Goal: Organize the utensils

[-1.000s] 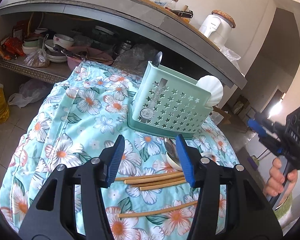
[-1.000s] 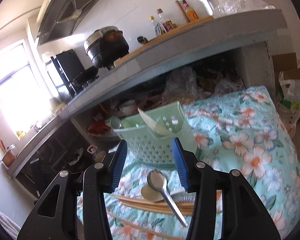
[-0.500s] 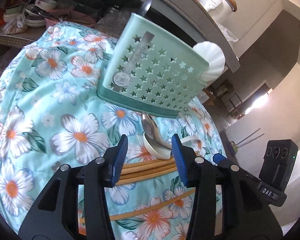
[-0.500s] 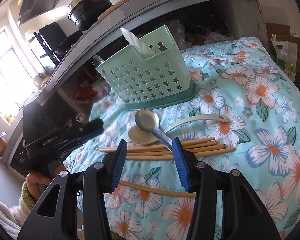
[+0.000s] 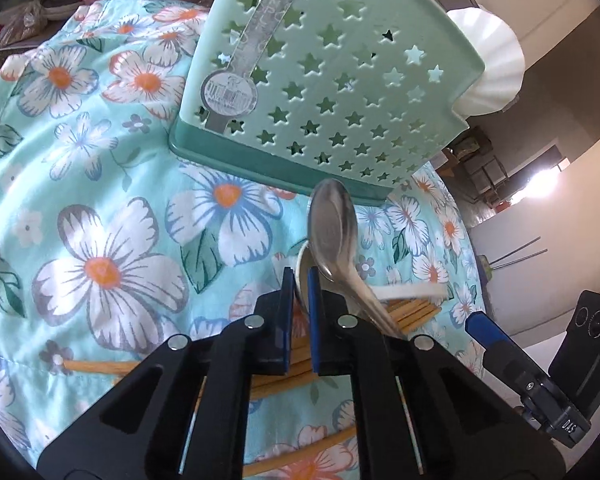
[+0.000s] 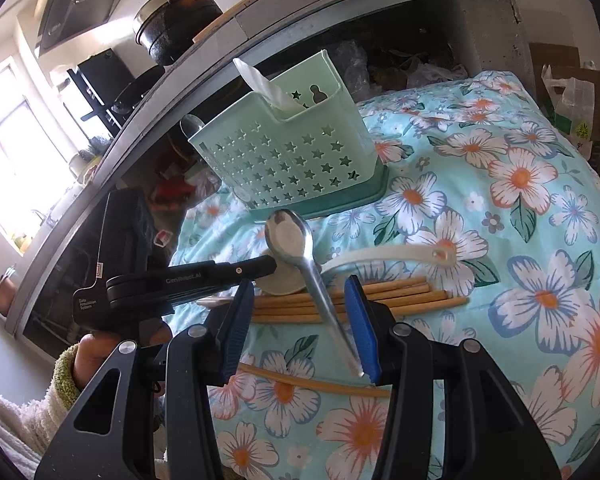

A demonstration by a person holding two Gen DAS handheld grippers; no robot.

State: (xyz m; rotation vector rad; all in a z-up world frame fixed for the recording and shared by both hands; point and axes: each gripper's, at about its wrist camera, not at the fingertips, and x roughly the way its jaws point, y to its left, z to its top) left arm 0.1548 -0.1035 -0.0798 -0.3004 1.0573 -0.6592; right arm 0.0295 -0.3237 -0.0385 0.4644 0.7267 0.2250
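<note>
A mint-green star-cut caddy (image 5: 332, 92) (image 6: 292, 160) stands on the floral cloth (image 6: 520, 184) with a white scalloped spoon (image 5: 488, 76) in it. In front of it a white ceramic spoon (image 6: 400, 254) lies by a bundle of wooden chopsticks (image 6: 400, 296). A metal spoon (image 5: 334, 228) (image 6: 290, 236) rests across both. My left gripper (image 5: 299, 292) (image 6: 268, 268) is shut on the rim of the white spoon's bowl (image 5: 302, 268). My right gripper (image 6: 299, 280) (image 5: 488, 332) is open and low over the chopsticks. The metal spoon's handle lies between its fingers, close to the right pad.
One loose chopstick (image 6: 312, 380) lies nearer on the cloth. A stone counter (image 6: 340, 0) with a black pot (image 6: 176, 20) runs behind, with a cluttered shelf under it. A cardboard box and bags (image 6: 572, 100) stand at the right. A hand in a fleecy sleeve (image 6: 88, 356) holds the left gripper.
My left gripper moved forward and down to the white spoon and went from open to shut on its bowl rim. My right gripper sank toward the chopsticks, then held still, jaws unchanged.
</note>
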